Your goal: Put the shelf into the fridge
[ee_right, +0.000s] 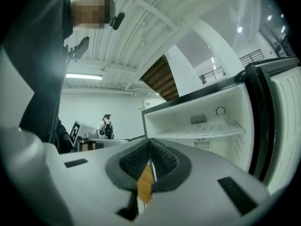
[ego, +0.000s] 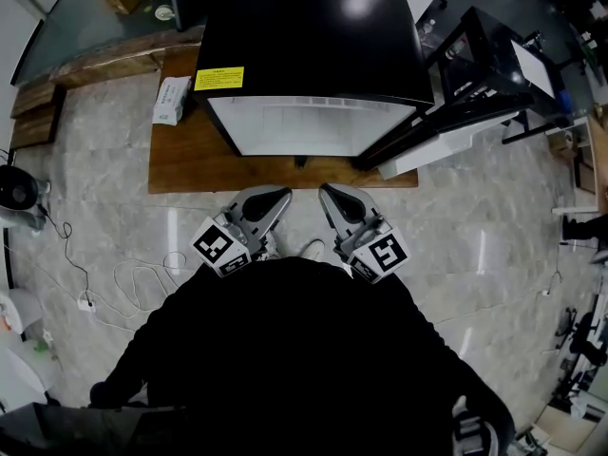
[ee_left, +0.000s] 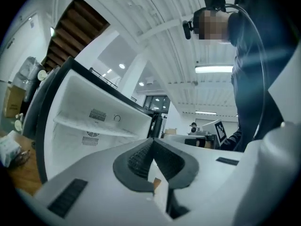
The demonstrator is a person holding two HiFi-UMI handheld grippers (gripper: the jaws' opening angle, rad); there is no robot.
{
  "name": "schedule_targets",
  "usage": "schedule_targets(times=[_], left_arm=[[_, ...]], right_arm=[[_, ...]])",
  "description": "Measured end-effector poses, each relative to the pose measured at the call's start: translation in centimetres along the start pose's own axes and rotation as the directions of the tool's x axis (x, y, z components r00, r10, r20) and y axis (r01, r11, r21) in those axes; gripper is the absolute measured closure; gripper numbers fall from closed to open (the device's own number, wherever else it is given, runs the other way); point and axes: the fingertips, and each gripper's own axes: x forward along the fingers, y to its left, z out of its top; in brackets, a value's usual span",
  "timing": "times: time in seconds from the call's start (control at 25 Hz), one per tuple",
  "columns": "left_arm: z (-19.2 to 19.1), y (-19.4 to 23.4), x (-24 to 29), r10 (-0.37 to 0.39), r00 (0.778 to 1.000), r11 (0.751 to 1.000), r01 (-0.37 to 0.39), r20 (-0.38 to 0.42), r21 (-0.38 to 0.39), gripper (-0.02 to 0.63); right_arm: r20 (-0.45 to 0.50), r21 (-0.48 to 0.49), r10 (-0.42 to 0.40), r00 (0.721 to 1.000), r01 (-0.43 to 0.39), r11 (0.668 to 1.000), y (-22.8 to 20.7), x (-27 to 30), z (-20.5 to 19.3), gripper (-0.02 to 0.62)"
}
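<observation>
While the left tool (ee_left: 151, 145) and right tool (ee_right: 149, 145) stand closed and empty before the fridge (ego: 313, 55), its shelf (ee_right: 202, 132) may slip if seated unevenly.

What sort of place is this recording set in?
Probably a lab or workshop hall: a small fridge stands open on a wooden platform, and cables trail over the tiled floor.

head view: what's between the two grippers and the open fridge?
No obstacle in the head view: ahead of the left gripper and right gripper lies bare floor, then the front strip of the wooden platform under the fridge.
</observation>
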Motion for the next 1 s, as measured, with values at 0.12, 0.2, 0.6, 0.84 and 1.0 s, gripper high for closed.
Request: schedule_targets(times=[0.12,0.2,0.6,0.84,1.0], left_arm=[[-0.1,-0.3,-0.1,0.002,1.000,0.999,-0.001,-0.018,0.051,0.600],[-0.2,-0.3,-0.1,0.013,1.000,0.998,-0.011,-0.026,0.065,0.600],[0.8,-0.6,0.1,0.063,0.997,0.993,-0.059,-0.035,0.104,0.600],[0.7,-0.5,0.3,0.080,0.996,0.992,-0.076,-0.043,0.098,0.600],[0.5,-0.8,0.5,0.070,0.996,0.993,-0.064,-0.055,0.102,0.600]], right_arm=[[0.004,-0.010,0.019,1.000,-0.019,1.000,0.3,0.0,0.5,0.589],[0.015,-0.017,0.040,0.999,-0.040,0.999,0.6,0.1,0.8,0.589],[-0.022,-0.009,0.098,0.995,-0.098,0.995,1.9,-0.1,0.7,0.589],[-0.023,-0.007,0.112,0.993,-0.112,0.994,2.1,-0.2,1.0,0.589],[-0.014,-0.011,0.130,0.991,-0.130,0.991,2.2,-0.2,1.2,0.589]])
